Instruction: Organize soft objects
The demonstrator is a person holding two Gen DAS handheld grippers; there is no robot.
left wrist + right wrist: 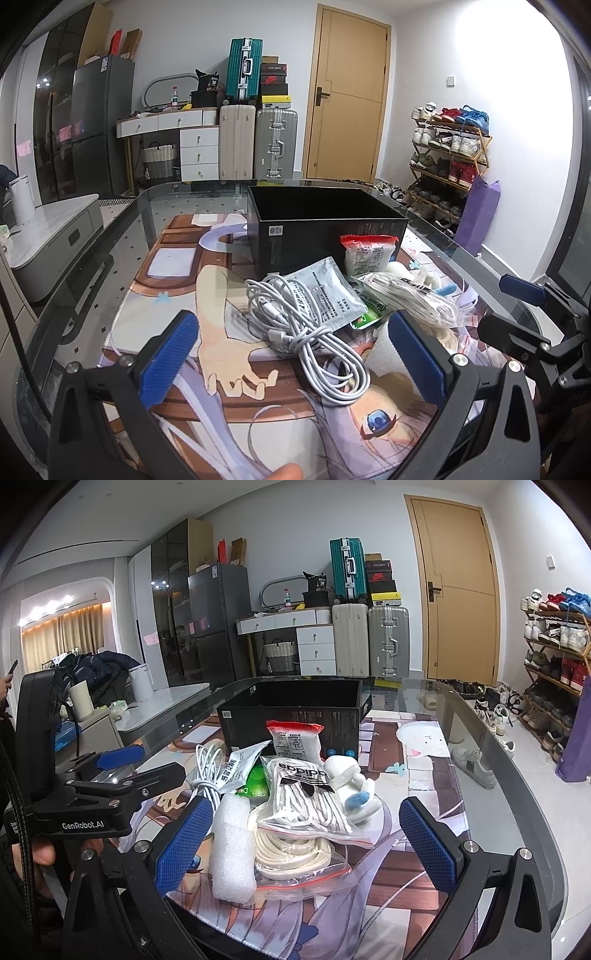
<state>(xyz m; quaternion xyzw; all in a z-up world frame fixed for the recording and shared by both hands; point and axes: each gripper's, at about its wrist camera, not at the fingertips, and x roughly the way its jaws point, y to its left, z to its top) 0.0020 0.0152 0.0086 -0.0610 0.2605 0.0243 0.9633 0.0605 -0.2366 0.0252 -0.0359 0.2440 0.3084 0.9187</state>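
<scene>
We log a heap of soft items on the printed mat (177,295), which lies on the glass table (110,236), just in front of an open black box (325,225).

Nearest the left gripper (291,354) lies a coiled white cable (306,332). A grey foil pouch (325,291) rests partly on the coil; its print is too small for us to read. A green packet (369,315) shows only as a corner under the pouch. A red-topped packet (369,253) stands against the box's near wall.

From the right wrist view, a white foam roll (232,849) lies at the near left of the heap. Beside it, a clear zip bag of cream cord (291,849) is overlapped by a bag of white laces (303,797) with a black label. A white soft bundle (351,779) with a blue patch sits to the right; we cannot tell what it is.

Left gripper: fingers (166,358) spread wide, empty, above the mat with the cable between them but untouched. Right gripper (306,849): fingers (428,842) likewise wide apart, holding nothing, flanking the foam roll and bags. Whether the pads touch the mat, we cannot tell. Both gripper bodies are cut off at the lower edge.

The box interior is dark; its contents are hidden. A fingertip (284,472) intrudes at the bottom edge of the left view.
</scene>
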